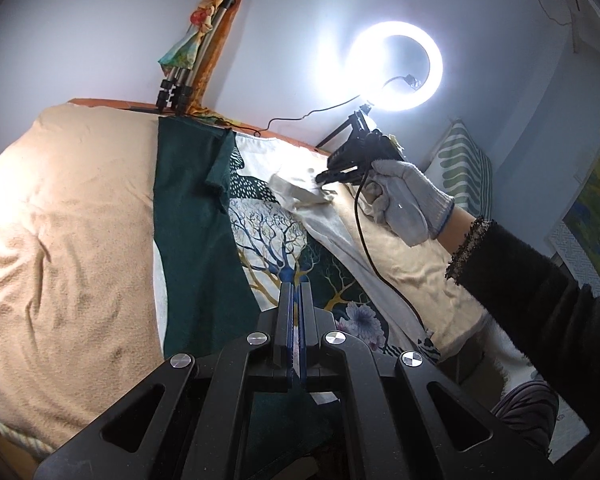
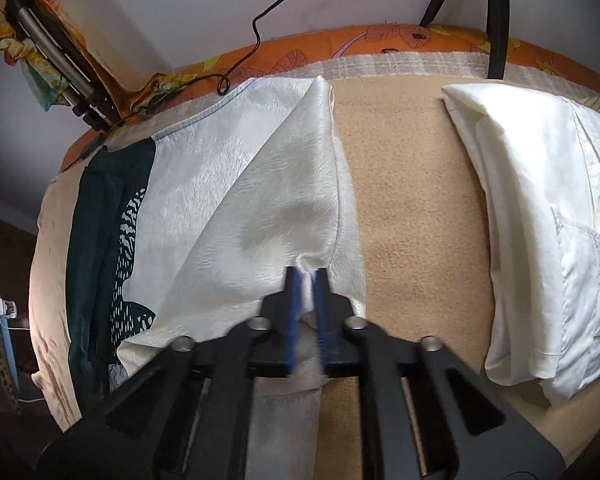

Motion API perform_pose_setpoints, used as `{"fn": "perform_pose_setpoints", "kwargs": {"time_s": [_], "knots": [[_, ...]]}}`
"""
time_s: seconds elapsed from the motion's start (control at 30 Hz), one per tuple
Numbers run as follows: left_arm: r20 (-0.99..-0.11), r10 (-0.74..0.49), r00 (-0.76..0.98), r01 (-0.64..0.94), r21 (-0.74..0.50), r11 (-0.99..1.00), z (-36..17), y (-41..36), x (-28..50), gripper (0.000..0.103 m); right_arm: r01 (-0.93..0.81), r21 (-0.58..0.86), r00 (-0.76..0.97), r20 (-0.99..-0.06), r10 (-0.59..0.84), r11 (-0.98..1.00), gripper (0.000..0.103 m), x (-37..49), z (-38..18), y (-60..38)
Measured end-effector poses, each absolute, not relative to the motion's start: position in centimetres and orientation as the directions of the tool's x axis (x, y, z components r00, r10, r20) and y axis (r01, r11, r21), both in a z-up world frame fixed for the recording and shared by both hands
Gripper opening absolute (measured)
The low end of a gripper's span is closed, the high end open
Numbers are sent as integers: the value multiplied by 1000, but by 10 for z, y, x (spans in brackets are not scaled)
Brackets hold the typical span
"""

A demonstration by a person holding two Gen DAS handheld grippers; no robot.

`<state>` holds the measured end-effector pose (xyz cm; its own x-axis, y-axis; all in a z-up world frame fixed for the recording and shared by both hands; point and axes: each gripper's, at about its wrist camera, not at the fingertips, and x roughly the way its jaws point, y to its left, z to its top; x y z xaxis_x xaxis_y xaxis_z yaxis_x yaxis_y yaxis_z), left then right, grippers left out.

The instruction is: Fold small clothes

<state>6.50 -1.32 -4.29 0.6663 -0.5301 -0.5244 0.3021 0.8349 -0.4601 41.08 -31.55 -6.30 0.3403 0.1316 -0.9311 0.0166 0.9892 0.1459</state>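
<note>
On the tan blanket, the right gripper pinches a fold of the printed cloth; the left gripper hovers above that cloth, jaws pressed together, empty.

Tan blanket-covered bed, printed garment (partly folded), white clothes

Right tongs motion-blurred, printed cloth partly hidden beneath them, folded white garment cut off at frame edge
</note>
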Motion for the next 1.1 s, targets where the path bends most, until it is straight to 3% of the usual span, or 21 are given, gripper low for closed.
{"fn": "perform_pose_setpoints", "kwargs": {"time_s": [0.2, 0.4, 0.77, 0.93, 1.07, 1.1], "knots": [[-514, -528, 676, 289, -475, 832, -41, -2, 64, 0, 39, 190, 446, -882, 154, 981, 5, 420, -1, -324], [-511, -534, 674, 281, -491, 825, -42, 5, 66, 0, -50, 181, 481, -857, 182, 982, 5, 446, 40, -267], [-535, -512, 673, 230, -506, 831, -48, 22, 68, 0, -171, 120, 332, -928, 171, 978, 5, 487, -65, -150], [-539, -497, 680, 228, -489, 842, -47, 20, 66, 0, -233, 166, 315, -919, 236, 958, 15, 476, -66, -149], [-536, -496, 683, 241, -475, 846, -43, 15, 64, 0, -245, 196, 398, -873, 283, 950, 44, 441, -22, -181], [-535, -494, 685, 247, -467, 849, -42, 13, 62, 0, -239, 197, 417, -863, 284, 951, 44, 428, -10, -194]]}}
